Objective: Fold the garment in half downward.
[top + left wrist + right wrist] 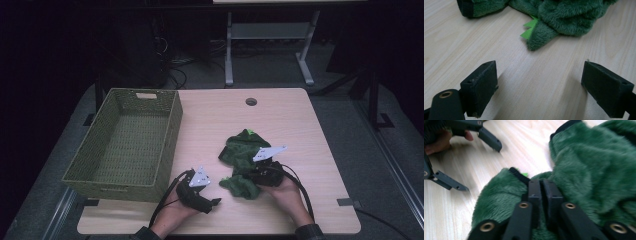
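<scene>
A dark green plush garment (pixel 239 149) with bright green felt spikes lies crumpled on the wooden table (pixel 290 120), right of centre. My right gripper (pixel 249 178) rests on its near side. In the right gripper view its jaws (pixel 542 192) stand together, sunk into the green plush (pixel 594 165) and pinching a fold. My left gripper (pixel 212 192) is on the table just left of the garment, pointing at it. Its jaws (pixel 540 90) are wide apart over bare wood, short of the plush (pixel 564 17). The right gripper view also catches the left gripper (pixel 471 165) open.
A green woven basket (pixel 172 130) stands on the left part of the table, its inside bare. A round cable hole (pixel 251 101) sits near the far edge. Beyond the table are desk legs and cables on a dark floor.
</scene>
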A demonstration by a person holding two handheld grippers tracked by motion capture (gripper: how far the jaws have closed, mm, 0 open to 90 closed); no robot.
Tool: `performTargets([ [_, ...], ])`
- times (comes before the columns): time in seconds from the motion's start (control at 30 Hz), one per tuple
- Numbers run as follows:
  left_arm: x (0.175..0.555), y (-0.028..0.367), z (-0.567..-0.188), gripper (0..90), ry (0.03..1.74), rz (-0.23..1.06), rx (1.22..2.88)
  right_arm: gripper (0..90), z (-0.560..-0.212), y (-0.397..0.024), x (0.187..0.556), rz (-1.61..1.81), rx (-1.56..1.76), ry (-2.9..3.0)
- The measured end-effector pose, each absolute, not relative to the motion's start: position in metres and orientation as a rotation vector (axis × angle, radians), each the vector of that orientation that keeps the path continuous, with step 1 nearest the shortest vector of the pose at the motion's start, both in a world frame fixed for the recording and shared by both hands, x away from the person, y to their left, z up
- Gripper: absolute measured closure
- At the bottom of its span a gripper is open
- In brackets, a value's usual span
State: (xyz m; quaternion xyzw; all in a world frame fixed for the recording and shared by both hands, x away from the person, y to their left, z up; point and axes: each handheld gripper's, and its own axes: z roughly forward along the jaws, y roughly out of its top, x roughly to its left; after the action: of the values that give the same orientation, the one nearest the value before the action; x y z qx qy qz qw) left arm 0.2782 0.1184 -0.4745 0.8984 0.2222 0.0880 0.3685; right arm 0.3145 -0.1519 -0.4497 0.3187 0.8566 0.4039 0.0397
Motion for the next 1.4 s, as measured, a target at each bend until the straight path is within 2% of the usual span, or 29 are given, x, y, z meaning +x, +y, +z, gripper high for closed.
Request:
performTargets([
  [0.2, 0.287, 0.116, -0.462, 13.1, 0.539, 0.250, 2.293, 71.0, -0.436, -0.162, 0.315, 1.254, 0.994, 2.581],
  [0.4, 0.302, 0.111, -0.453, 13.4, 0.562, 0.205, 2.277, 61.5, -0.424, -0.177, 0.319, 1.283, 1.046, 2.506],
  [0.8, 0.332, 0.095, -0.437, 14.4, 0.551, 0.209, 2.282, 59.0, -0.417, -0.207, 0.342, 1.269, 1.153, 2.418],
  [1.17, 0.384, 0.074, -0.421, 34.5, 0.536, 0.284, 2.260, 61.7, -0.411, -0.220, 0.376, 1.198, 1.201, 2.366],
  [1.4, 0.421, 0.066, -0.427, 49.6, 0.569, 0.283, 2.251, 62.2, -0.423, -0.219, 0.398, 1.129, 1.243, 2.389],
])
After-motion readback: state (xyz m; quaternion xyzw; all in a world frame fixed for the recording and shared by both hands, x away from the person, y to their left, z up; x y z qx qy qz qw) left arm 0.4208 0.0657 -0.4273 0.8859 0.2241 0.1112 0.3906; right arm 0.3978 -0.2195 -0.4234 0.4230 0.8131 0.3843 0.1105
